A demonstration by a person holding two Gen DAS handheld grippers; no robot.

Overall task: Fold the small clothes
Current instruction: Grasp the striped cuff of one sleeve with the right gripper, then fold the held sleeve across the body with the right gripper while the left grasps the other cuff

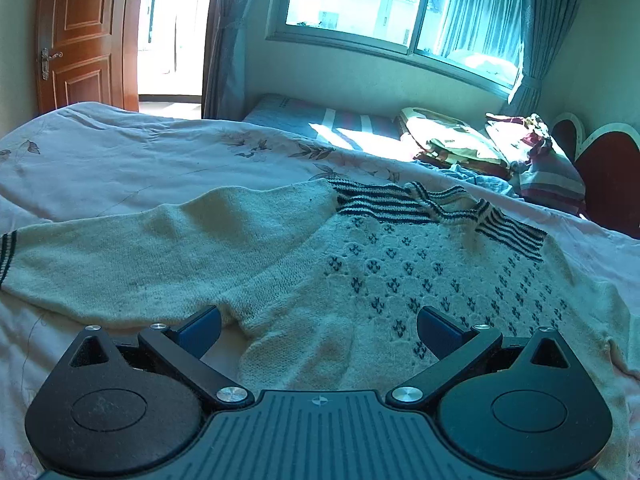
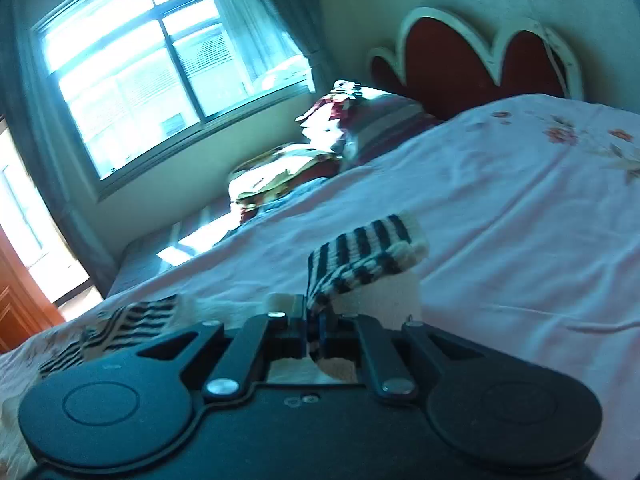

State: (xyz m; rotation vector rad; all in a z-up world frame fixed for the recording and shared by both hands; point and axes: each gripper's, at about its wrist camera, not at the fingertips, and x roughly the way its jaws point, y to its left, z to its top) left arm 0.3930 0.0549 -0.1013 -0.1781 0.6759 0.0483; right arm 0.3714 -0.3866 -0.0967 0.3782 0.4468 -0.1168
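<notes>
Cream wool sweater lies flat on the bed, collar away from me, one sleeve stretched sideways from its body. My left hand-held gripper hangs spread wide just above the sweater's armpit, touching nothing. My right hand-held gripper is clenched on the other sleeve's striped cuff, lifted off the sweater. No containers in sight.

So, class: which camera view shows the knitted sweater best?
The left wrist view: the sweater lies spread on the bed, with one sleeve, striped collar and patterned front visible. The right wrist view shows only its striped cuff, pinched in the right claw.
</notes>
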